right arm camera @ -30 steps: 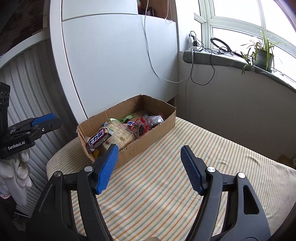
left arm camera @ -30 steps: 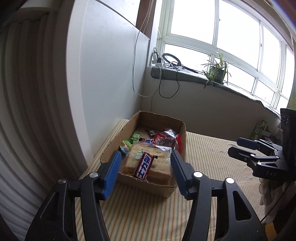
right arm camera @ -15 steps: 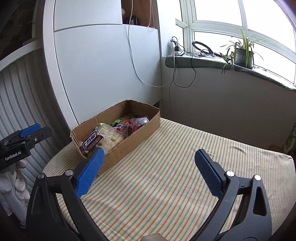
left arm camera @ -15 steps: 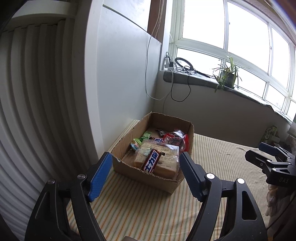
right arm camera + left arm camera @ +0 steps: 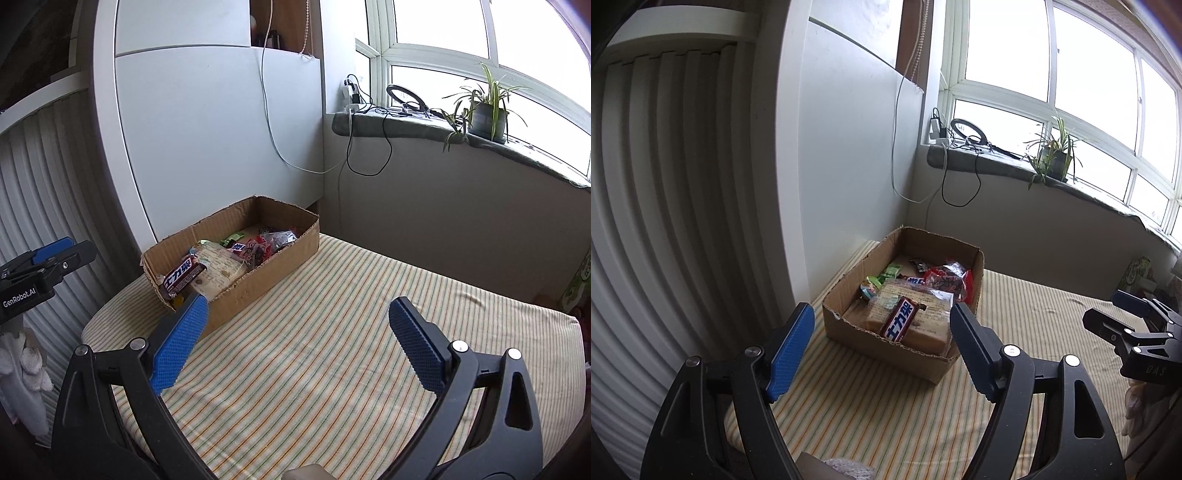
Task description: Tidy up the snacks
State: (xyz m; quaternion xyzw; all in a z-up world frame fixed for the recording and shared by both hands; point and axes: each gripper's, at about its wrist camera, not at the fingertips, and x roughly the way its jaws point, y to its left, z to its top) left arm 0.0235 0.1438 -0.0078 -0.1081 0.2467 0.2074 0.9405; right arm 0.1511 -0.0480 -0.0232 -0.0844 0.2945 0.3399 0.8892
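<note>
**What things are made of**

I see a brown cardboard box [image 5: 258, 273] at my 11 o'clock, matt and rough, with torn edges. Inside it, the candy bar [image 5: 899, 324] has a shiny wrapper, and the bread pack [image 5: 923, 326] sits in clear, glossy plastic. The tablecloth [image 5: 332, 350] is soft striped cloth, not shiny. My right gripper [image 5: 295, 336] has black, smooth plastic arms, bumpy blue pads [image 5: 417, 343] and small silver metal screws. The left gripper [image 5: 882, 350] looks the same. At 12 o'clock, the cupboard panel [image 5: 207, 129] is smooth and matt.
</note>
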